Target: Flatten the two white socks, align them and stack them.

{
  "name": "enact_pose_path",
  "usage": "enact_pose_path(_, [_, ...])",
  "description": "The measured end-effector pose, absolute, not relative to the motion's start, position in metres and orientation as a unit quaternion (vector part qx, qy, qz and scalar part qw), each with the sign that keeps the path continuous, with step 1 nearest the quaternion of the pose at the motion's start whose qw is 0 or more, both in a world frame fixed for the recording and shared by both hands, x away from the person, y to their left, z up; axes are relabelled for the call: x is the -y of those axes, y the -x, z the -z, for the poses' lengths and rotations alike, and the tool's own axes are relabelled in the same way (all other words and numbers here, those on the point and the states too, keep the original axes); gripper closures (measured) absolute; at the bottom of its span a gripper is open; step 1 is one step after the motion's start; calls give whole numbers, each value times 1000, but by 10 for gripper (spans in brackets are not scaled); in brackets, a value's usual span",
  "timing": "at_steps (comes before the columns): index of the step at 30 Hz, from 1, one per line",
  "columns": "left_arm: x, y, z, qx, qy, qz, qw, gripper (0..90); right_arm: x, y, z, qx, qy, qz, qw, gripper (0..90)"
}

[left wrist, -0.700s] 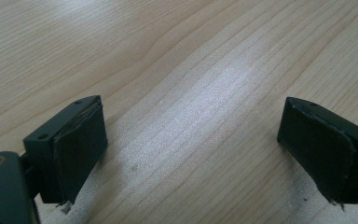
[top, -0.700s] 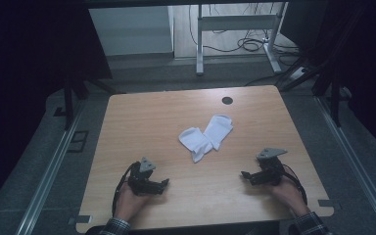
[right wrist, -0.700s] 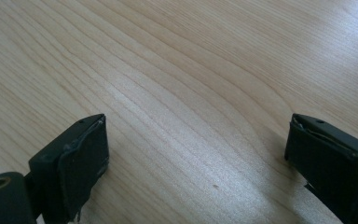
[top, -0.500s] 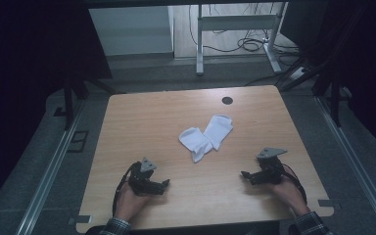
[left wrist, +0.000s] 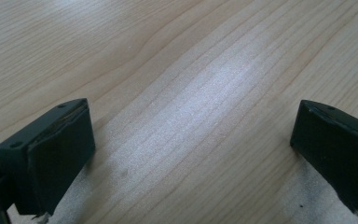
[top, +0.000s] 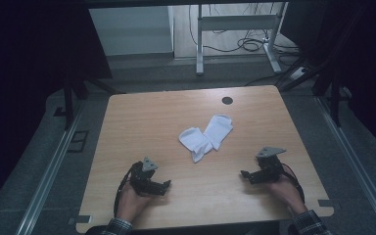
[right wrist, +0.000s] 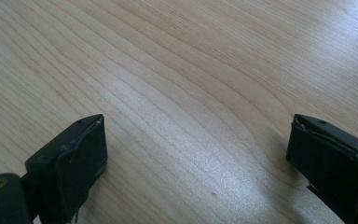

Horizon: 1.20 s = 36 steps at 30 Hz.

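1. While both tools rest low on the table point(top: 142, 117), the high view places the pair of white socks point(top: 206, 137) at centre frame, one overlapping the other, well apart from either tool. The left gripper point(top: 165, 184) sits at lower left and the right gripper point(top: 245, 175) at lower right, each held in a hand and pointing inward.
2. In the left gripper view, the jaws stand wide apart at the lower corners of the frame, with bare wood grain between them and nothing gripped.
3. In the right gripper view, the jaws are likewise spread at the lower corners over bare wood, with nothing between them.
4. Judged step: start position, before the reach; no sock is touched yet.
5. Judged next move: carry one or both grippers up-frame to the socks, keep the jaws spread, and approach an exposed edge or toe so that a single layer can be pinched.
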State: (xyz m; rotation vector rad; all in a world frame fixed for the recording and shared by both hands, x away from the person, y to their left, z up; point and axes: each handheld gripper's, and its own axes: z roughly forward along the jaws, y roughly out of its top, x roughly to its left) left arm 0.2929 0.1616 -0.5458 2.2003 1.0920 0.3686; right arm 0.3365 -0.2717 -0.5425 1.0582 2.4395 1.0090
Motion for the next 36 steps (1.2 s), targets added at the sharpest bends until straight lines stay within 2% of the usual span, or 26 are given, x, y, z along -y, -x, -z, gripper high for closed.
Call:
enact_pose_path(17, [-160,-295,546,-418,-837,-141,323,0,269,-340,540,-851,-373,-340,143,37])
enact_pose_path(36, [-159,-296,546,-418,-837,-141,323,0,274,-344,526,-840,-380,-370,113,56])
